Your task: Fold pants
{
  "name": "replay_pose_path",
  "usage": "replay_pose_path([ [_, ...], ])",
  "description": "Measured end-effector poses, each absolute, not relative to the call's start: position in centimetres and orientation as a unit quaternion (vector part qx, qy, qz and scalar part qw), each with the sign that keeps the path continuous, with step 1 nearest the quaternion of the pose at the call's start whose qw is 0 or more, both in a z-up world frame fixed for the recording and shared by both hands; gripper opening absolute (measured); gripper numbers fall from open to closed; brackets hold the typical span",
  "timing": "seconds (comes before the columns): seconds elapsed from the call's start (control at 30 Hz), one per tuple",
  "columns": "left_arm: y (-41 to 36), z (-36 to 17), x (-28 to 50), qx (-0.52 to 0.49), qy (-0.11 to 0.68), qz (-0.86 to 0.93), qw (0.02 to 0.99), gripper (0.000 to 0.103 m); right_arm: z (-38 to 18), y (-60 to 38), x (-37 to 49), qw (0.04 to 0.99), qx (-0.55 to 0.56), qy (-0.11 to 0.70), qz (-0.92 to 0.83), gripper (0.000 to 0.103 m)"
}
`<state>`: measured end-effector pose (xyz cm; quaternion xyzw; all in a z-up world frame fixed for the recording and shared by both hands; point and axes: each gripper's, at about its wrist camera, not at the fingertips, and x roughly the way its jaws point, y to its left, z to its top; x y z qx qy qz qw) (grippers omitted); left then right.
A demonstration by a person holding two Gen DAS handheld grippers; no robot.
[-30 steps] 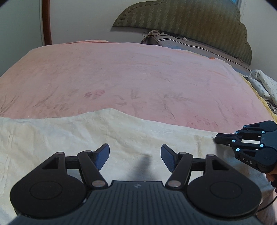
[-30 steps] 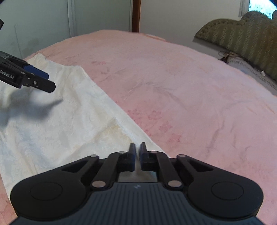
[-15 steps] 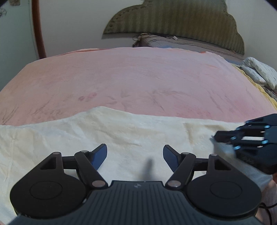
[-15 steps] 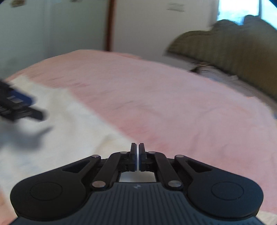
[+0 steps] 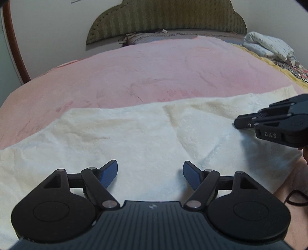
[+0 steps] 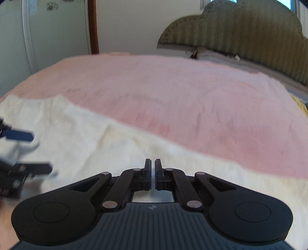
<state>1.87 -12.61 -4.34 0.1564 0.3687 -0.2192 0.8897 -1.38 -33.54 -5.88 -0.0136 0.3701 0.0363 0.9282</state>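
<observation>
Pants (image 5: 134, 138) had bunched rightward as our right gripper (image 6: 153, 174), jaws clenched on fabric, dragged; left gripper (image 5: 150, 171) stayed released, fold begun.

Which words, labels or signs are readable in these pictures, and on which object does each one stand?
"DAS": on the side of the right gripper, seen from the left wrist camera.
Small embossed logo on each gripper body: a sign, no letters.
Paper on the wall, top edge: too cut off to read.
</observation>
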Motion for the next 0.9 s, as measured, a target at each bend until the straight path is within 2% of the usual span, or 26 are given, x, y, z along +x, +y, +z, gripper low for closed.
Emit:
replay_pose_path([
  [0.13, -12.5, -4.4, 1.0, 0.179, 0.344, -0.206, 0.898, 0.079, -6.3, -36.3, -2.4, 0.933, 0.074, 0.352, -0.010, 0.003],
  [0.23, -12.3, -4.1, 0.7, 0.173, 0.337, -0.209, 0.902, 0.082, -5.3, -37.0, -4.9, 0.948, 0.067, 0.308, -0.046, 0.005],
  [0.33, -13.1, -4.7, 0.7, 0.188, 0.348, -0.202, 0.896, 0.083, -7.1, -38.6, -6.7, 0.934, 0.093, 0.341, -0.050, 0.010],
  [0.47, -12.6, -3.8, 0.1, 0.162, 0.340, -0.209, 0.903, 0.082, -6.8, -41.5, -12.5, 0.943, 0.146, 0.278, -0.112, 0.011],
  [0.53, -12.6, -3.3, -0.1, 0.150, 0.336, -0.217, 0.904, 0.083, -6.2, -43.4, -15.8, 0.940, 0.180, 0.238, -0.165, 0.024],
  [0.6, -13.0, -3.5, -0.4, 0.157, 0.332, -0.218, 0.904, 0.085, -6.1, -45.6, -18.6, 0.927, 0.230, 0.215, -0.206, 0.061],
  [0.63, -13.4, -3.9, -0.5, 0.169, 0.333, -0.217, 0.902, 0.086, -6.2, -46.8, -20.1, 0.920, 0.254, 0.202, -0.221, 0.066],
  [0.8, -14.0, -5.2, -0.5, 0.175, 0.352, -0.208, 0.896, 0.085, -7.8, -50.4, -23.4, 0.883, 0.350, 0.195, -0.244, 0.067],
  [0.9, -13.5, -4.3, -0.4, 0.157, 0.352, -0.217, 0.897, 0.085, -9.9, -52.1, -23.6, 0.854, 0.450, 0.181, -0.186, 0.066],
])
